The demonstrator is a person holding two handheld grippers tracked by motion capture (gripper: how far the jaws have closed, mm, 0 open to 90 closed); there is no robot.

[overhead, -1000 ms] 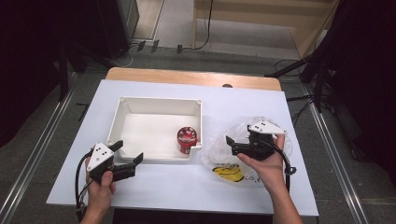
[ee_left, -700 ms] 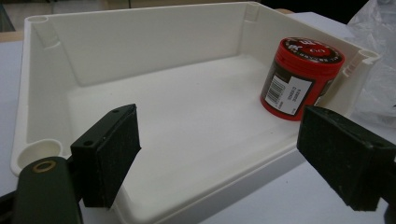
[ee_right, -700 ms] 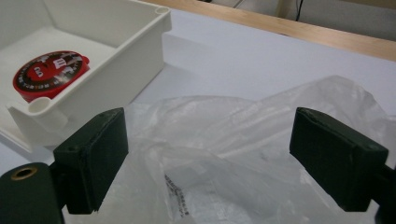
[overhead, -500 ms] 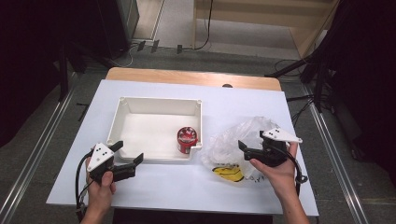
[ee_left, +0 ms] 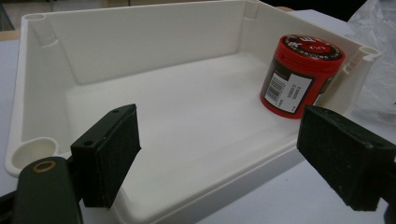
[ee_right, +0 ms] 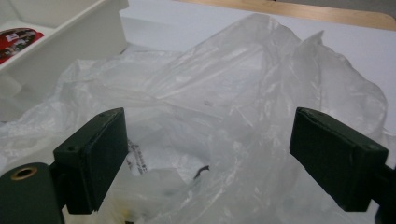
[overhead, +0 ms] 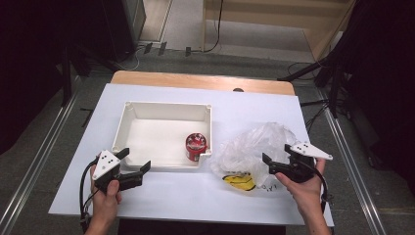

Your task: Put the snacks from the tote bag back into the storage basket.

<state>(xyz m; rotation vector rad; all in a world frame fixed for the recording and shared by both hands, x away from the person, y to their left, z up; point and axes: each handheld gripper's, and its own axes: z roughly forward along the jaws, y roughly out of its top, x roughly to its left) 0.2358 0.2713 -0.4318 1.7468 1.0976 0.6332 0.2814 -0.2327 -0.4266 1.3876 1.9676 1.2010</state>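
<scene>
High view is looking down over the whole table [overhead: 161,196]; gripper views are sitting close, left facing the white tray [ee_left: 140,42], right the plastic bag [ee_right: 243,93], sharing tray corner.

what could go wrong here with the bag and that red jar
1. The clear plastic bag is crumpled and loose; the open right gripper may pinch only a thin fold, so it could slip or tear.
2. The bag lies close beside the white bin, so dragging it might catch the bin's corner.
3. The red jar stands upright in the bin's corner; a bump from the open left gripper could tip it.
</scene>
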